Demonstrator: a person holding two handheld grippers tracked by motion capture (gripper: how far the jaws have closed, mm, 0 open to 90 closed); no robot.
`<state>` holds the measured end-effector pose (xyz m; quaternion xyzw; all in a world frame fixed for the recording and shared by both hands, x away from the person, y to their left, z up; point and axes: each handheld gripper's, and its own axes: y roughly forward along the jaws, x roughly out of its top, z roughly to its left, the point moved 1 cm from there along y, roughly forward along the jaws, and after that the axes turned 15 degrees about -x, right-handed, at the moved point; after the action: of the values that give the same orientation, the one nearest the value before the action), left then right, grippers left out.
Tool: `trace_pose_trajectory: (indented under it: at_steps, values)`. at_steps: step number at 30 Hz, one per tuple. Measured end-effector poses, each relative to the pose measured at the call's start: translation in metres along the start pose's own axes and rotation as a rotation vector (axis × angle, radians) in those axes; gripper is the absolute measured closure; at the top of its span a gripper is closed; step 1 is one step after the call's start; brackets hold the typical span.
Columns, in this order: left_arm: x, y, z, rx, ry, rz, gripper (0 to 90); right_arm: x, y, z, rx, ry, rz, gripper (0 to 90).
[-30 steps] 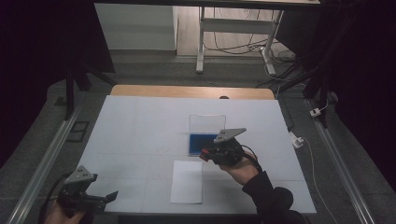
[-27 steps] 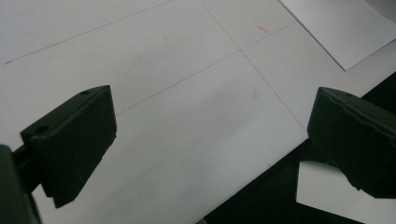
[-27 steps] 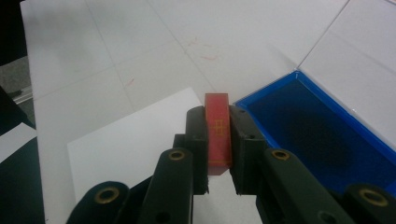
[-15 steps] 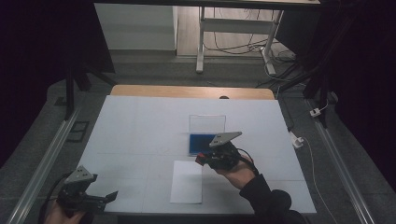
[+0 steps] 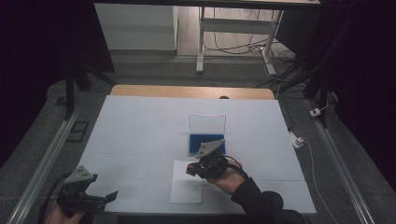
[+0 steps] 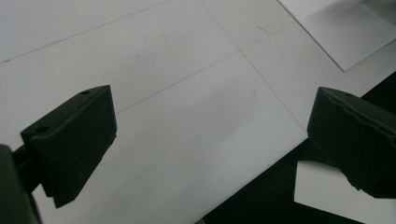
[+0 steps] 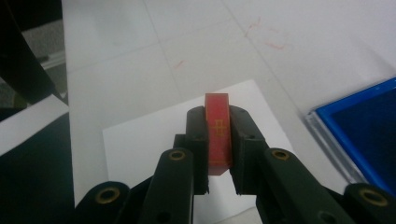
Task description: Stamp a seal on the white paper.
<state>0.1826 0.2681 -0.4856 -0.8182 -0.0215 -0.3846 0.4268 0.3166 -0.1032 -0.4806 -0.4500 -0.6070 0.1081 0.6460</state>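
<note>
Since the earlier pictures the right gripper (image 5: 190, 169) has been carried from beside the blue case toward the near edge of the table, and it is now seen over the far end of the white sheet of paper (image 5: 186, 196); the left gripper (image 5: 105, 198) has been kept where it was, at the near left corner of the table (image 5: 140, 121). Nearest the camera, the left gripper's jaws are spread wide with nothing between them, and bare table top is seen past them. Farther in, the right gripper's jaws are pressed together on a small red block (image 7: 218, 135), which is pinched on its two broad faces and held above the paper, apart from it as far as can be judged. The block is a narrow bar marked with thin yellow lines; its long axis is run along the jaws, so that its free end is pointed away from the hand, out past the fingertips and toward the left side of the table in the high view. Only part of its length is covered by the pads, so a tilt or a slip could be caused by a quick turn of the wrist, and the block could be dropped on the paper edge-down and be toppled. If it is lowered at a slant, the paper could be dragged or creased. Beyond the hand the open blue case (image 5: 207, 143) lies just behind the gripper, its clear lid (image 5: 207, 125) laid back on the far side, and it could be nudged by the hand.
</note>
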Motion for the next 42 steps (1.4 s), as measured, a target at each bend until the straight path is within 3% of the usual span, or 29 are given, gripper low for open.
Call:
trace_pose_trajectory:
  at_steps: [14, 25, 32, 42]
  values:
    - [0.000, 0.000, 0.000, 0.000, 0.002, 0.000, 1.7, -0.006, 0.023, 0.015, -0.004, -0.087, 0.062, 79.3]
    - [0.000, 0.000, 0.000, 0.001, 0.004, 0.000, 1.7, -0.012, 0.031, 0.016, -0.013, -0.097, 0.071, 79.3]
    - [0.000, 0.001, -0.001, 0.002, 0.004, 0.008, 1.8, -0.016, 0.032, 0.014, -0.002, -0.058, 0.057, 79.9]
    - [0.001, 0.002, 0.000, 0.004, 0.003, 0.014, 1.8, -0.016, 0.031, 0.023, -0.049, -0.102, 0.048, 80.2]
